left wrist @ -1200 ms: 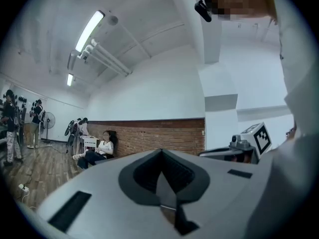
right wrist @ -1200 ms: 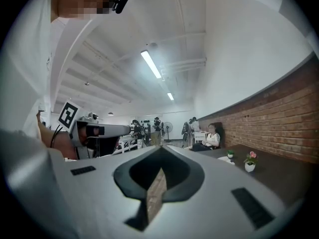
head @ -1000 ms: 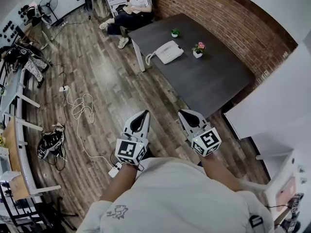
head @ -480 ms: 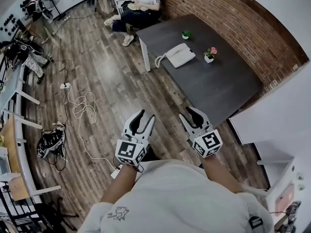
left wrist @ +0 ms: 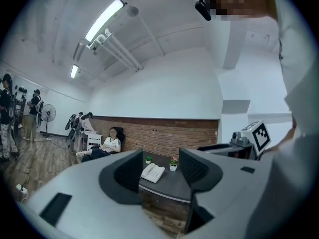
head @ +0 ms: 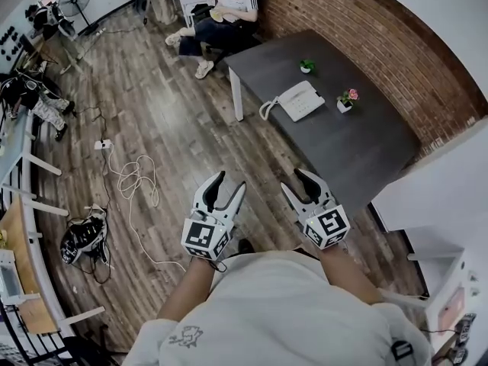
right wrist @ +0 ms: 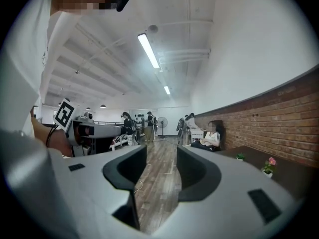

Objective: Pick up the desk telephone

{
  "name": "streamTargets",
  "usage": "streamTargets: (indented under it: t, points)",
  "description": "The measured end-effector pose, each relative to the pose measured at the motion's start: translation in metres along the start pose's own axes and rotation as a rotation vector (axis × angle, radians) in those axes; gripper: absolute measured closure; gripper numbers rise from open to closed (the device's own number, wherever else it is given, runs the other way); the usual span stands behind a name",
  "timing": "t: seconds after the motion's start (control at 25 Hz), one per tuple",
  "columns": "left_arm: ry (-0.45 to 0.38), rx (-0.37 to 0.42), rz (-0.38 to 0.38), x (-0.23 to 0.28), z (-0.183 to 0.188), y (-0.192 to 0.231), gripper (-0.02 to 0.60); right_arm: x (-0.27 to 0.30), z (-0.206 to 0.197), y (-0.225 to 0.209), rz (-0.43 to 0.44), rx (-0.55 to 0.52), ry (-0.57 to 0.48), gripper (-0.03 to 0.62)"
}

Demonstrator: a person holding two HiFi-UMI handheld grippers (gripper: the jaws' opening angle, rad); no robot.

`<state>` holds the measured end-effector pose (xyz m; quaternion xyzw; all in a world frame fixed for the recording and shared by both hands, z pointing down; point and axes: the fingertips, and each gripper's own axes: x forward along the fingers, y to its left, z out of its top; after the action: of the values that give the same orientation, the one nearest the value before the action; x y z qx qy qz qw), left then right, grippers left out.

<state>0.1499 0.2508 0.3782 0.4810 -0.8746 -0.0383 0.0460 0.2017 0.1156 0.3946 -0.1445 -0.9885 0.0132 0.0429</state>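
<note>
The white desk telephone (head: 299, 101) lies on a dark grey table (head: 358, 155) by the brick wall, its coiled cord hanging over the near edge. In the left gripper view the telephone (left wrist: 152, 172) shows far off between the jaws. My left gripper (head: 228, 184) and right gripper (head: 297, 180) are held level over the wooden floor, well short of the table. Both sets of jaws are opening with nothing between them. The right gripper (right wrist: 161, 171) looks down the room; the telephone is outside that view.
Two small potted plants (head: 306, 66) (head: 346, 99) stand on the table beside the telephone. A person sits on a chair (head: 221, 14) at the table's far end. Cables (head: 133, 178) and a bag (head: 82, 236) lie on the floor at left, beside desks (head: 19, 204).
Both grippers went from shut to open. The person carrying them has walked closer to the table, and the telephone now sits lower and further right in the head view.
</note>
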Motion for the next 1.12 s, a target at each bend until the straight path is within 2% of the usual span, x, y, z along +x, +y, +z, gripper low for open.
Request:
streamTargets:
  t: [0.36, 0.68, 0.92, 1.12]
  points:
    - [0.011, -0.027, 0.016, -0.006, -0.003, 0.06, 0.342, 0.061, -0.003, 0.019, 0.021, 0.015, 0.018, 0.398]
    - [0.005, -0.032, 0.064, 0.0, -0.001, 0.094, 0.342, 0.105, -0.008, 0.017, 0.07, 0.034, 0.013, 0.399]
    - [0.006, -0.005, 0.087, 0.025, 0.005, 0.116, 0.342, 0.147, -0.009, 0.001, 0.117, 0.048, 0.011, 0.399]
    - [0.023, -0.004, 0.087, 0.066, 0.004, 0.131, 0.342, 0.182, -0.007, -0.03, 0.147, 0.05, 0.011, 0.399]
